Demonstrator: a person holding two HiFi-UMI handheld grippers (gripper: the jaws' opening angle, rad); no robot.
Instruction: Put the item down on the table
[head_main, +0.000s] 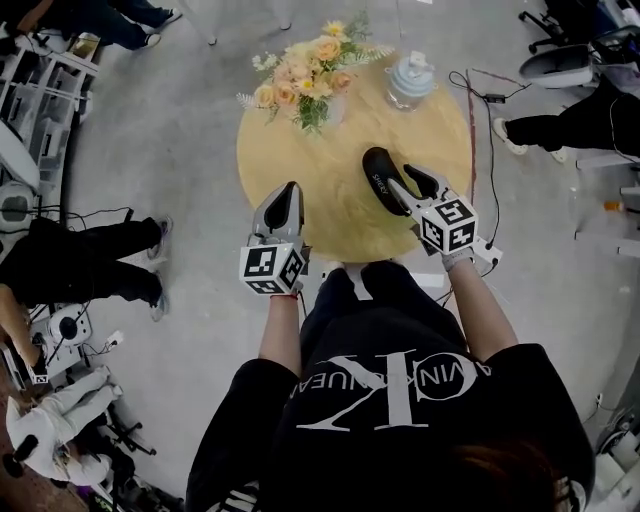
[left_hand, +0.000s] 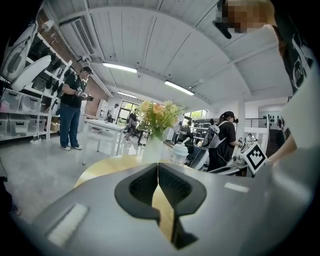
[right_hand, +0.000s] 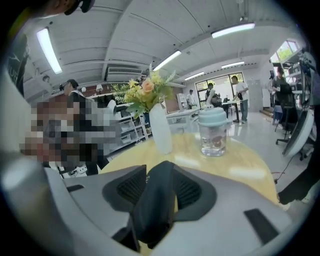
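- So, in the head view I see the right gripper (head_main: 405, 190) holding a long black item (head_main: 383, 178) over the round wooden table (head_main: 330, 215). Whether the item touches the tabletop I can't tell. The left gripper (head_main: 290, 190) hovers at the table's near edge, apart from the item. A flower bouquet (head_main: 305, 70) and a lidded jar (head_main: 410, 80) stand at the far side.
- In the left gripper view, my left jaws sit closed against each other at the tips, with nothing between them. The table (left_hand: 105, 167) lies beyond them.
- In the right gripper view, the black item (right_hand: 155, 200) stands between the two pads, both pressed against its sides. Past it are a white vase (right_hand: 161, 132) and the jar (right_hand: 212, 132).
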